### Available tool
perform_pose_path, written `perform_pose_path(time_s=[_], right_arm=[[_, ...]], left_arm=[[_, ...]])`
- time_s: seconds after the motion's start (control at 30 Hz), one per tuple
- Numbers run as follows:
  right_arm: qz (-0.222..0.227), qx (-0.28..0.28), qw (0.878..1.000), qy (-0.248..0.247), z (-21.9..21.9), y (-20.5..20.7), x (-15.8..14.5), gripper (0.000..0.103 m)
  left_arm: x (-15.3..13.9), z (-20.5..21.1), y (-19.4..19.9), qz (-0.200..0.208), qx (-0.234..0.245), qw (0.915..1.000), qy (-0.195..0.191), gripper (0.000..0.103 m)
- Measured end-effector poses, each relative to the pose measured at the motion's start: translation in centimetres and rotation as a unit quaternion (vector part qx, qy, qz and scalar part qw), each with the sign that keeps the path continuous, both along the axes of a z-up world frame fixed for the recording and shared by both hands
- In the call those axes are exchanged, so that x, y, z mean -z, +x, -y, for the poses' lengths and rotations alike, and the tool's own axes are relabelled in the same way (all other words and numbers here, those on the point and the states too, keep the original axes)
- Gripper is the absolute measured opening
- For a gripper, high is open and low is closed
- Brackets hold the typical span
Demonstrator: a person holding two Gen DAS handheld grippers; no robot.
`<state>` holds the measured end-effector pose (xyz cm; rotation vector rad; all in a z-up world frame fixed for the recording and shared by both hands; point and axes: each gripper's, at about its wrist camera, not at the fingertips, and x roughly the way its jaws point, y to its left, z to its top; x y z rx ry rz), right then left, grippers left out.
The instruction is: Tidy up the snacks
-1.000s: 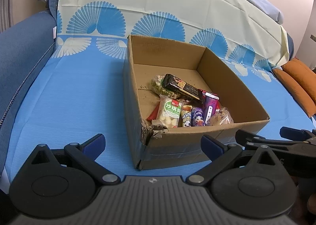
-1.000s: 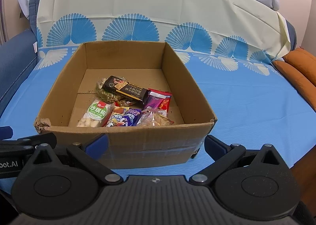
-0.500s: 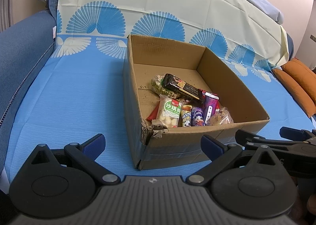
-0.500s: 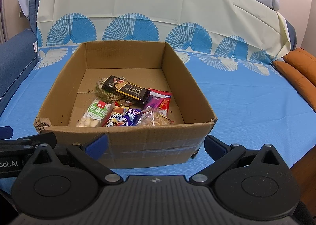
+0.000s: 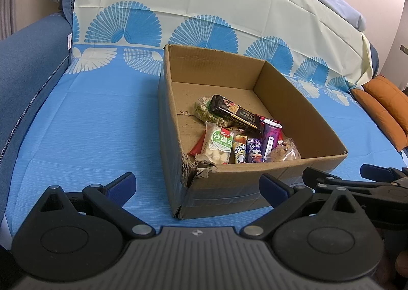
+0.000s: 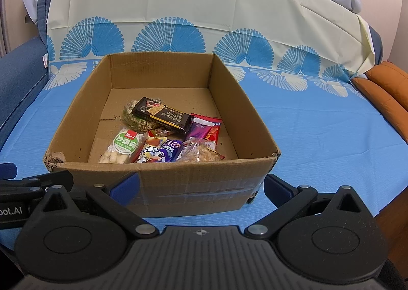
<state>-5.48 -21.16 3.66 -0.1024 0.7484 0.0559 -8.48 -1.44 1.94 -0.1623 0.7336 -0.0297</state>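
Snacks [image 6: 163, 134] boxed, beyond both spread tongs [image 6: 201, 188]

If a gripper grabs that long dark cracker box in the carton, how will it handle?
The dark cracker box looks rigid with flat faces, so it probably grips firmly. It lies tilted atop a nut bag, so pushing may slide it. Likely light.

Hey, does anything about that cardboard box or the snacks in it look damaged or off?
Yes. The cardboard box has a torn, crushed near-left corner, with ragged cardboard curling inward. The snacks lie heaped haphazardly, overlapping, toward the front of the box.
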Motion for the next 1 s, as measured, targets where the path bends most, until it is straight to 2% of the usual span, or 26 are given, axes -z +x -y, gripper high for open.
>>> perform_pose_path(time_s=[1.0], right_arm=[[-0.005, 0.003, 1.0, 0.004, 0.0, 0.06, 0.31, 0.102]], left_arm=[[-0.05, 0.04, 0.0, 0.01, 0.006, 0.9999, 0.0, 0.103]])
